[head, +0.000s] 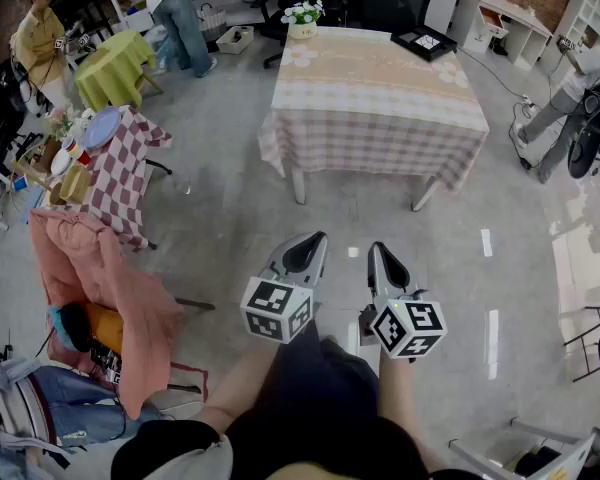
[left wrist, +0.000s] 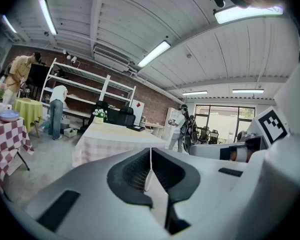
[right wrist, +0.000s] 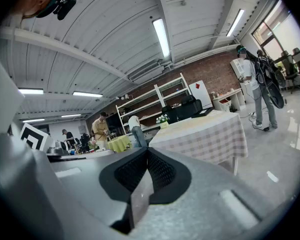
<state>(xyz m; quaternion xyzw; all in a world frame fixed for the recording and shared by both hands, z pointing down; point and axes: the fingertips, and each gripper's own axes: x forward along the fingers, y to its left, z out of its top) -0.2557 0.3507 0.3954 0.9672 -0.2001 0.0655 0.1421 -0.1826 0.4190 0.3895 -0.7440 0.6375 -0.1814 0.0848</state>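
Both grippers are held side by side over the grey floor, in front of a table with a checked cloth (head: 375, 98). My left gripper (head: 315, 240) is shut with nothing between its jaws; in the left gripper view its jaws meet at a thin seam (left wrist: 150, 154). My right gripper (head: 375, 251) is shut and empty too, its jaws pressed together (right wrist: 147, 154). Each gripper carries a cube with square markers (head: 277, 310) behind its jaws. Both point at the table (left wrist: 115, 136), which stands some way off. On the table are a pot of white flowers (head: 303, 16) and a black flat device (head: 424, 42).
A small table with a red-checked cloth (head: 120, 173) and dishes stands at the left, a pink cloth over a chair (head: 100, 288) nearer. A green-covered table (head: 115, 63) is at the far left. People stand at the back left and at the right edge (head: 570, 98). White shelves (left wrist: 85, 99) line the brick wall.
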